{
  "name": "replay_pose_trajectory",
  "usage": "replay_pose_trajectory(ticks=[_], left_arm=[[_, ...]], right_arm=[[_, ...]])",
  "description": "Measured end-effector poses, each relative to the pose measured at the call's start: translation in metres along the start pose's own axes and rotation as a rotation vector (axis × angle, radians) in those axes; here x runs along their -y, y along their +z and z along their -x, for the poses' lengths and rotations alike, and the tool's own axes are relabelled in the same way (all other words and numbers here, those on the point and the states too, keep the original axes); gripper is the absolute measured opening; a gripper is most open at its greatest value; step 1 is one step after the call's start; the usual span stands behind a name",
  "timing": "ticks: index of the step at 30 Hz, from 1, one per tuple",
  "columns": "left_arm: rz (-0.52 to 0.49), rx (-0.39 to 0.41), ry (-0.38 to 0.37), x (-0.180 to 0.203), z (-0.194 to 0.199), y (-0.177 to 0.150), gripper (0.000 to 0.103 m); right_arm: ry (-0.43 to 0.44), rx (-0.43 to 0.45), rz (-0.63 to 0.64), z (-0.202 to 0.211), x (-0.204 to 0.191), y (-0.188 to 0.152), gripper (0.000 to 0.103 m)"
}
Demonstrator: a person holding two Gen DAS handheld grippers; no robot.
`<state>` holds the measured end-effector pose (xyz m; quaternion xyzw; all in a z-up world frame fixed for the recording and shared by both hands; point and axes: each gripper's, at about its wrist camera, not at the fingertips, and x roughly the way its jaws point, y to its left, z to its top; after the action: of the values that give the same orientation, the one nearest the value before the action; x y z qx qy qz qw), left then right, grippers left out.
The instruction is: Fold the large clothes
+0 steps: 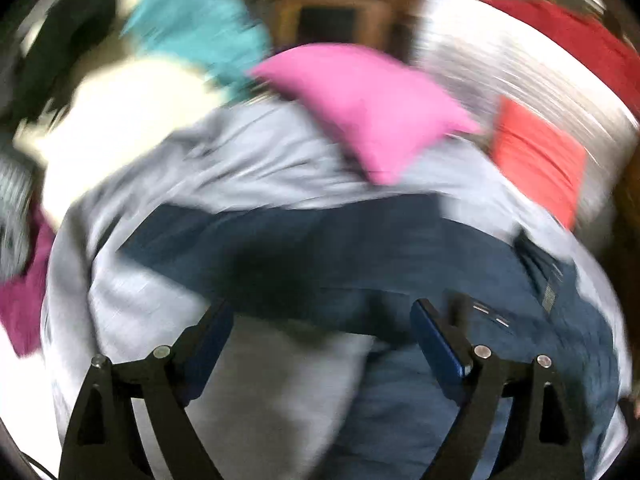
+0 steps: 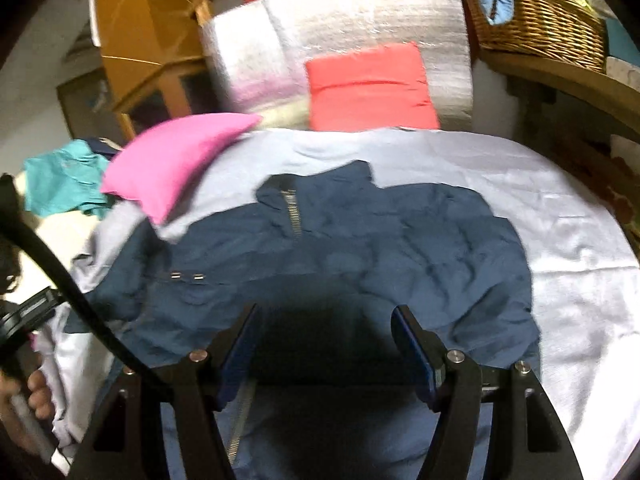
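A dark navy zip jacket [image 2: 340,240] lies spread on a pale grey sheet [image 2: 560,208] on a bed, collar and zipper toward the far side. It also shows in the blurred left wrist view [image 1: 360,264]. My right gripper [image 2: 324,320] is open, hovering just above the jacket's near part, holding nothing. My left gripper [image 1: 322,316] is open above the jacket's left edge and the sheet [image 1: 240,160], also empty.
A pink pillow [image 2: 176,156] lies at the jacket's far left, a red-orange pillow [image 2: 368,88] leans on a silver headboard pad [image 2: 340,24]. Teal clothing [image 2: 64,180] lies far left. A wicker basket [image 2: 540,20] sits on a wooden shelf at right.
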<state>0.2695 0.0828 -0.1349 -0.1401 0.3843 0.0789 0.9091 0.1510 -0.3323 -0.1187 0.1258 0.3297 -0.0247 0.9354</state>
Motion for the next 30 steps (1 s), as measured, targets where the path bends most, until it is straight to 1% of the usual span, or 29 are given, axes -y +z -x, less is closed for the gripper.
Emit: replay_pose_trajectory(ticks=[2, 4, 6, 9, 12, 15, 19, 23, 24, 26, 27, 28, 29, 30], left_arm=[[0.136, -0.047, 0.006, -0.042, -0.014, 0.006, 0.090], [0.277, -0.090, -0.013, -0.082, -0.029, 0.010, 0.090], [0.349, -0.101, -0.020, -0.104, -0.038, 0.009, 0.090], [0.387, -0.127, -0.045, -0.112, -0.060, 0.012, 0.090], [0.424, -0.146, -0.100, -0.119, -0.078, 0.015, 0.090], [0.458, -0.176, -0.133, -0.125, -0.100, 0.018, 0.090], [0.504, -0.170, -0.120, -0.138, -0.117, 0.024, 0.090], [0.522, -0.131, -0.123, -0.144, -0.126, 0.031, 0.087], [0.525, -0.129, -0.124, -0.144, -0.128, 0.033, 0.084], [0.521, -0.115, -0.109, -0.143, -0.130, 0.034, 0.075], [0.509, -0.102, -0.085, -0.142, -0.130, 0.036, 0.065], [0.500, -0.093, -0.072, -0.142, -0.130, 0.037, 0.050], [0.483, -0.076, -0.061, -0.141, -0.130, 0.039, 0.039], [0.461, -0.056, -0.077, -0.140, -0.128, 0.042, 0.021]], right_arm=[[0.019, 0.003, 0.008, 0.002, -0.008, -0.003, 0.071], [0.029, -0.002, 0.011, 0.004, -0.015, -0.007, 0.071], [0.043, -0.014, 0.006, 0.003, -0.018, -0.009, 0.071], [0.038, -0.019, 0.014, -0.003, -0.018, -0.009, 0.071], [0.035, -0.025, 0.000, -0.005, -0.015, -0.011, 0.071], [0.032, -0.039, -0.016, -0.008, -0.011, -0.012, 0.071], [0.022, -0.047, -0.003, -0.012, -0.008, -0.011, 0.071], [0.018, -0.055, -0.003, -0.015, -0.005, -0.011, 0.071], [0.018, -0.058, -0.003, -0.016, -0.005, -0.011, 0.071], [0.016, -0.060, 0.000, -0.018, -0.004, -0.010, 0.071], [0.014, -0.060, 0.002, -0.019, -0.004, -0.010, 0.071], [0.012, -0.060, 0.003, -0.019, -0.004, -0.009, 0.071], [0.011, -0.058, 0.001, -0.019, -0.004, -0.009, 0.071], [0.011, -0.056, -0.004, -0.019, -0.003, -0.008, 0.071]])
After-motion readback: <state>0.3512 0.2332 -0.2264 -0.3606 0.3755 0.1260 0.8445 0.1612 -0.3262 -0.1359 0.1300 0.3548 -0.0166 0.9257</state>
